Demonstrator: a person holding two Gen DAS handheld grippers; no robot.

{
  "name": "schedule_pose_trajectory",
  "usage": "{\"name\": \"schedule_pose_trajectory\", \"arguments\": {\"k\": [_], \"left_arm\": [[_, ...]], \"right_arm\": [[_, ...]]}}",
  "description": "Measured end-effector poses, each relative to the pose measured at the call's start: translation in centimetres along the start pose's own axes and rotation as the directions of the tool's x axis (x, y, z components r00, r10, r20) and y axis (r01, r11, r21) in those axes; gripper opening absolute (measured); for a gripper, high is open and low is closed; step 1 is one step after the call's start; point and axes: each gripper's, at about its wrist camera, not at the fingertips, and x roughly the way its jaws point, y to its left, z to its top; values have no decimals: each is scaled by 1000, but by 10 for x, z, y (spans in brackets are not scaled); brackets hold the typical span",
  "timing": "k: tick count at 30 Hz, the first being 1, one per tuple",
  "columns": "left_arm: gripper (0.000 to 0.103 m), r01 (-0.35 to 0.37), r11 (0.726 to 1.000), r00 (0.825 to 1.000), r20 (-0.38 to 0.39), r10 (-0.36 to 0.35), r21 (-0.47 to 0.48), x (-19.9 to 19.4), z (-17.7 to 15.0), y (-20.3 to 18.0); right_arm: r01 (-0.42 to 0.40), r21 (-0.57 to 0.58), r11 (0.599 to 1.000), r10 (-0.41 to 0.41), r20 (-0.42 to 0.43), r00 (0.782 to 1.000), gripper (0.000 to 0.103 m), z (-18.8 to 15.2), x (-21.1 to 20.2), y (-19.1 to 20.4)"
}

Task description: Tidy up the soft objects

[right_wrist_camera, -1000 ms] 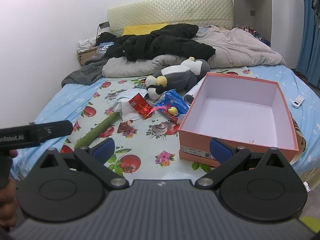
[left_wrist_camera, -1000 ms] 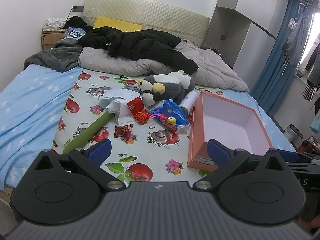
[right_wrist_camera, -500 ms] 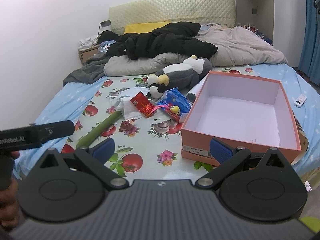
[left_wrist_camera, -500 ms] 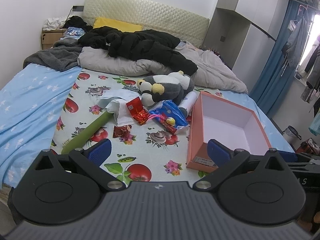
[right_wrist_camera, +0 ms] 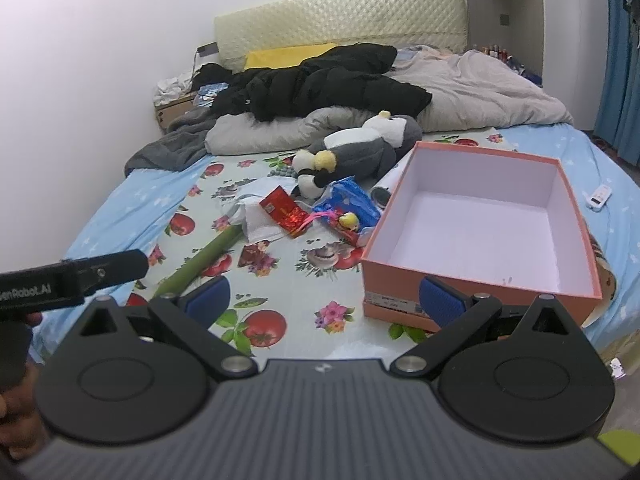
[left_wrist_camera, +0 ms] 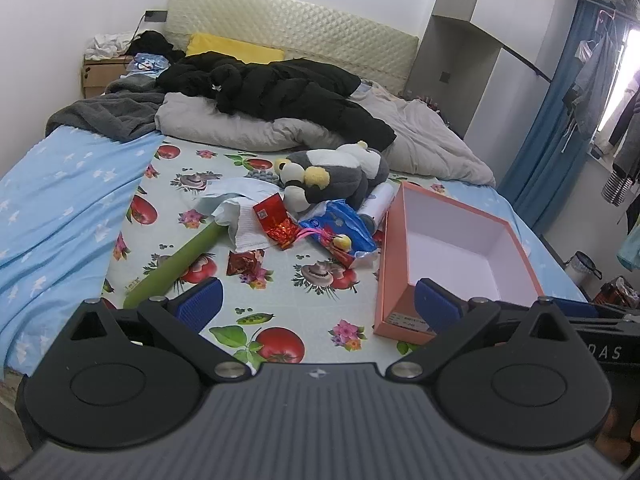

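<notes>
left gripper [left_wrist_camera: 316,306] agape | right gripper [right_wrist_camera: 325,298] agape | box [right_wrist_camera: 480,280] empty

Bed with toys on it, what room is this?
Most likely a bedroom: a bed with a padded headboard, a rumpled duvet, and clothes hanging by the curtain.

Your view: a bedroom with a bed along a white wall.
You face a quilted cream headboard [left_wrist_camera: 292,28], grey wardrobe [left_wrist_camera: 480,52] beyond, blue curtain [left_wrist_camera: 548,148] by a bright window [left_wrist_camera: 624,80] on your right.
</notes>
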Motion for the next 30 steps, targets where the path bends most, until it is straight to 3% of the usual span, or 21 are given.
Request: {"name": "schedule_pose_trajectory", "arguments": {"k": [17,22,30], "left_arm": [[103,3,1000,1000,-10,-3,10,7,1,1],[103,10,1000,1000,-28,-10,11,16,2,0],[103,17,1000,999,-49,-16,24,36,7,0]], "right_arm": [[-19,37,999,19,-4,1000,99,1,4,-4],[-27,39,999,28,-18,999,83,0,12,-6],[-15,15,1000,16,-36,999,67,3,27,0]]}}
